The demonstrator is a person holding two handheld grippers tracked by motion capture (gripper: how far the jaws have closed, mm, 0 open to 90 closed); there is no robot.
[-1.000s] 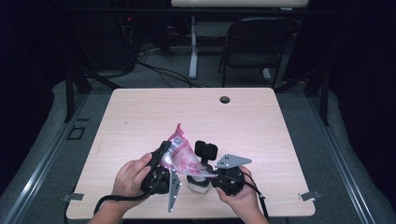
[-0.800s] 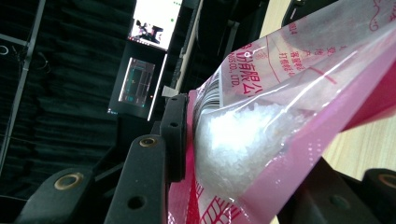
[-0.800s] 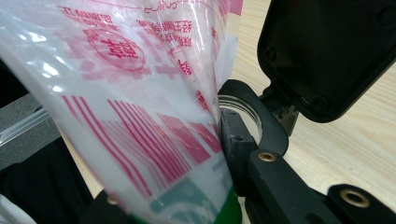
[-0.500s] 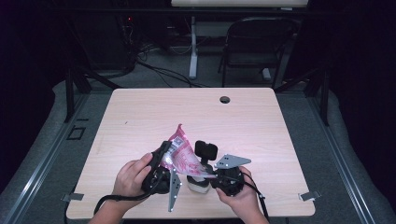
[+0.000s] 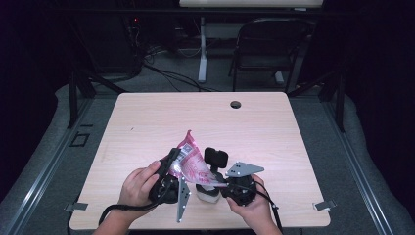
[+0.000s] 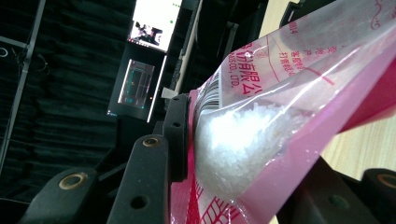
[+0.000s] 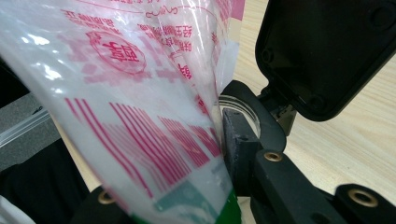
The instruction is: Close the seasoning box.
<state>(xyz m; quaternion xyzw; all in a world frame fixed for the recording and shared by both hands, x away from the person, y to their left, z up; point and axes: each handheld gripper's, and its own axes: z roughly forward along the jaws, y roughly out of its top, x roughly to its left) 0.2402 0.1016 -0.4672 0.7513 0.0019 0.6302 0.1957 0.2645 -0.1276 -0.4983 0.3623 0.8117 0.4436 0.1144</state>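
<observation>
High view: both hands low in the frame, centre-bottom of the wooden table (image 5: 274, 127). Left gripper (image 5: 172, 164) and right gripper (image 5: 215, 183) meet on a pink-and-clear plastic bag (image 5: 192, 164), tilted, its top corner pointing up. A small white jar (image 5: 207, 193) stands under the bag's lower end, between the grippers. Dark round hole (image 5: 236, 104) near the table's far edge. Folding chair (image 5: 266, 49) beyond, upper right.

Left gripper view: left gripper (image 6: 252, 186) clamped on the bag (image 6: 280, 116); one jaw's pad presses the film at lower left, the other jaw sits lower right, bag pinched between. White granules (image 6: 238, 140) heaped inside. Red print on the film, partly legible: "CO., LTD." plus Chinese characters; a barcode edge. Lit monitors (image 6: 152, 23) at upper left.

Right gripper view: right gripper (image 7: 177, 186) closed on the bag (image 7: 121, 93), film filling the gap. Red stripes, a round seal and mirrored characters, unreadable. The jar's clear rim (image 7: 238, 105) sits behind the right-hand jaw. Black boxy part (image 7: 327, 51) at upper right.
</observation>
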